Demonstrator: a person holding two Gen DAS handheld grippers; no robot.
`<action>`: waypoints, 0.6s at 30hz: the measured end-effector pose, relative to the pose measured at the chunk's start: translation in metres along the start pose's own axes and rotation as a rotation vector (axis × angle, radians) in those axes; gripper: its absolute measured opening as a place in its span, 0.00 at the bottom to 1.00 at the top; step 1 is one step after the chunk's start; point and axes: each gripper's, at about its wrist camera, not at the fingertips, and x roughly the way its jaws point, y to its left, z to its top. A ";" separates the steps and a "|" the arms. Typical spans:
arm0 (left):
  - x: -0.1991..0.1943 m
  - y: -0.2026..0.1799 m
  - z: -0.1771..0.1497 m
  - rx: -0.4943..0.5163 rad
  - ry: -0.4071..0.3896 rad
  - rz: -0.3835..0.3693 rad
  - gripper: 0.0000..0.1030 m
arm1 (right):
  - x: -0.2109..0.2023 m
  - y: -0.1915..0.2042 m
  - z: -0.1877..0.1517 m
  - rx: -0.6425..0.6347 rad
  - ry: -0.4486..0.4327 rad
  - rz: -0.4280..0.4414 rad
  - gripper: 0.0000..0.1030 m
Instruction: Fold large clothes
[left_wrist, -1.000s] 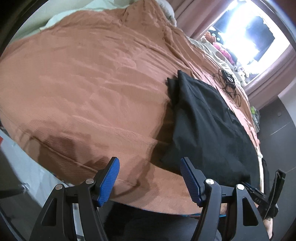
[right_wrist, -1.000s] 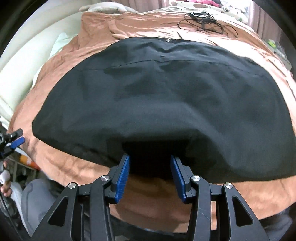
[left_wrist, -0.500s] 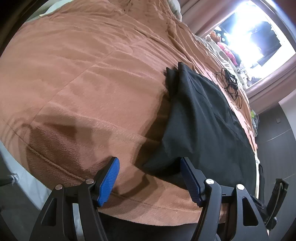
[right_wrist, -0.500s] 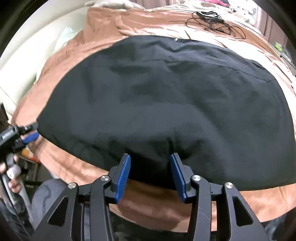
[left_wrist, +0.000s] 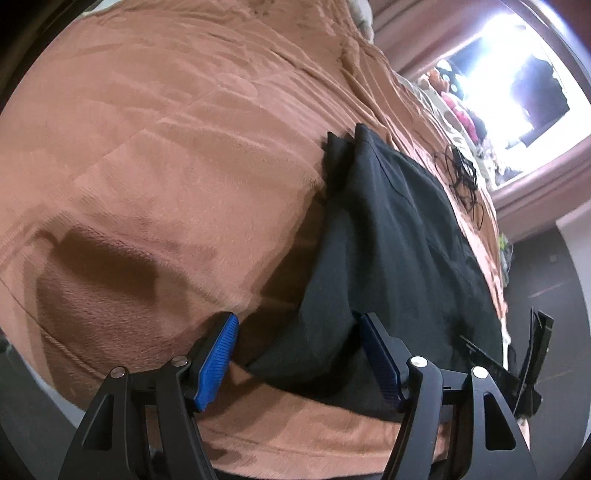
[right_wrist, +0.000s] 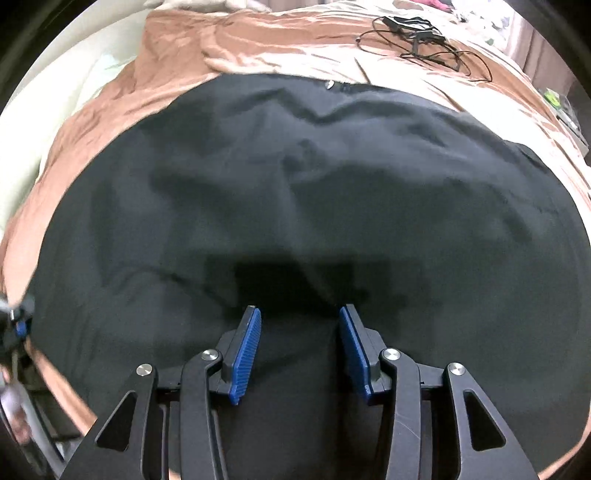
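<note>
A large black garment lies spread on a brown blanket on a bed. In the left wrist view the garment runs from the near right to the middle, and its near corner lies between the fingers of my left gripper, which is open. My right gripper is open and low over the garment's near edge, with black cloth between and under its blue pads. The other gripper shows at the left edge of the right wrist view.
A tangle of black cables lies on the blanket beyond the garment, also in the left wrist view. A bright window with pink curtains is at the far right. White bedding borders the blanket at left.
Both grippers have moved forward and down toward the garment. The garment's near corner now lies between the left fingers, and the right fingers now sit over the black cloth. The cloth shows new wrinkles.
</note>
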 end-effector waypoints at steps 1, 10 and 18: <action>0.001 -0.001 0.001 -0.005 0.000 -0.001 0.66 | 0.002 -0.001 0.008 0.012 -0.008 0.002 0.43; 0.006 -0.003 0.003 -0.083 -0.005 0.019 0.53 | 0.029 -0.030 0.074 0.182 -0.021 0.044 0.12; 0.011 0.004 0.001 -0.214 0.007 -0.010 0.51 | 0.053 -0.045 0.115 0.253 -0.032 0.139 0.12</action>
